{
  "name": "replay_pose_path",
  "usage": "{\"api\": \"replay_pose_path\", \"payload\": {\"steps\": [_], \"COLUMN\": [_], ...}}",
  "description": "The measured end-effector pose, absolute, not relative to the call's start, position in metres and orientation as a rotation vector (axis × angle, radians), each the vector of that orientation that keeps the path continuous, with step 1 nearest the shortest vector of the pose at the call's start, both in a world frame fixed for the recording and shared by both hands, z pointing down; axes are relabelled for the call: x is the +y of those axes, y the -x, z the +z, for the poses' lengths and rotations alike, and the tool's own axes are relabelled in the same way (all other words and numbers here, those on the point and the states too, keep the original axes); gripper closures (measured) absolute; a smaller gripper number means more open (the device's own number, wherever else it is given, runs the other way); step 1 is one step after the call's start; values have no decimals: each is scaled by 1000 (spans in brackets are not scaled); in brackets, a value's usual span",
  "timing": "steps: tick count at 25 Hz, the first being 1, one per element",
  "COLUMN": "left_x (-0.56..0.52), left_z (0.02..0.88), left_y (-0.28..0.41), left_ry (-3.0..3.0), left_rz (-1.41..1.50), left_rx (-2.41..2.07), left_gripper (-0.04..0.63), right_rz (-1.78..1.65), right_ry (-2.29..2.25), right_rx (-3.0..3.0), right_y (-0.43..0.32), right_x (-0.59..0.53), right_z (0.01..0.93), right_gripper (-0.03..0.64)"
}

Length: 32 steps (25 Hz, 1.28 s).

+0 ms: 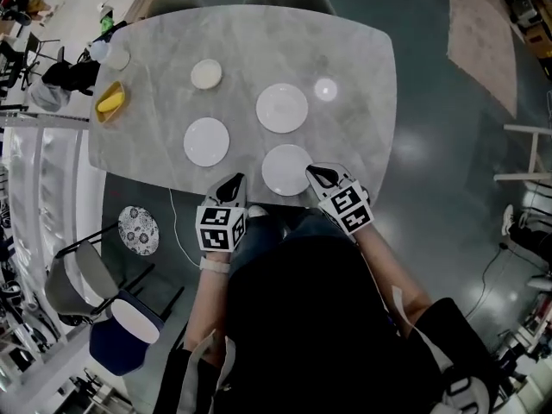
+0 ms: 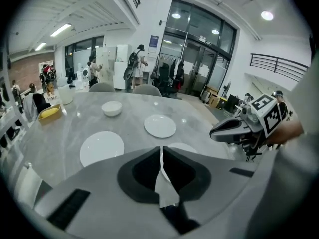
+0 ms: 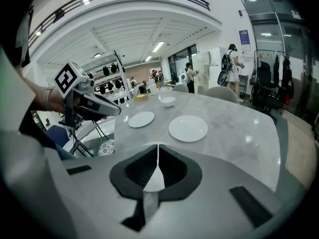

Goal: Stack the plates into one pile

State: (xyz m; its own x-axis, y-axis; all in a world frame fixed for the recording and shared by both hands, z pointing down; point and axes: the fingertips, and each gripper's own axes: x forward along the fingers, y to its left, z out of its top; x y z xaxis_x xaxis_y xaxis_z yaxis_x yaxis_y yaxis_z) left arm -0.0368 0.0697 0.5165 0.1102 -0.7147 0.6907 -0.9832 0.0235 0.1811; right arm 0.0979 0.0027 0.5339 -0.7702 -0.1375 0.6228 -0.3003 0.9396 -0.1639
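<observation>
Left gripper (image 1: 231,185) and right gripper (image 1: 316,176), both pressed together and empty, at the near edge of the table

Each gripper's grey jaws meet in a thin seam with nothing pinched between them, and each carries a cube with black-and-white square markers. They point down across the rounded, pale grey marble-patterned table (image 1: 362,67), one on either side of the near plate (image 1: 286,169). The right tip sits just beside that plate's rim, though contact cannot be judged, and the left tip is clear of every plate. The three plates are flat, round, glossy and white, and they lie apart, unstacked: the near plate, the left plate (image 1: 207,141) and the far plate (image 1: 282,108). Beyond them stands a small cream bowl (image 1: 206,74), with a yellow dish (image 1: 109,102) at the table's left edge
</observation>
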Motion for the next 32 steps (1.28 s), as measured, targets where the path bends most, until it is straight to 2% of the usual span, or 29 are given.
{"api": "replay_pose_path", "payload": {"steps": [11, 23, 32], "left_x": [33, 25, 29], "left_z": [573, 616, 633], "left_y": [22, 18, 16], "left_ry": [-1725, -1838, -1864], "left_rz": [675, 806, 855], "left_rx": [-1469, -1179, -978], "left_gripper": [586, 584, 456], "right_rz": [480, 622, 640], "right_ry": [-332, -471, -587], "right_rx": [-2307, -2177, -2065], "right_y": [-125, -112, -106], "right_x": [2, 19, 21], "right_z": [596, 629, 652], "right_gripper": [598, 598, 598]}}
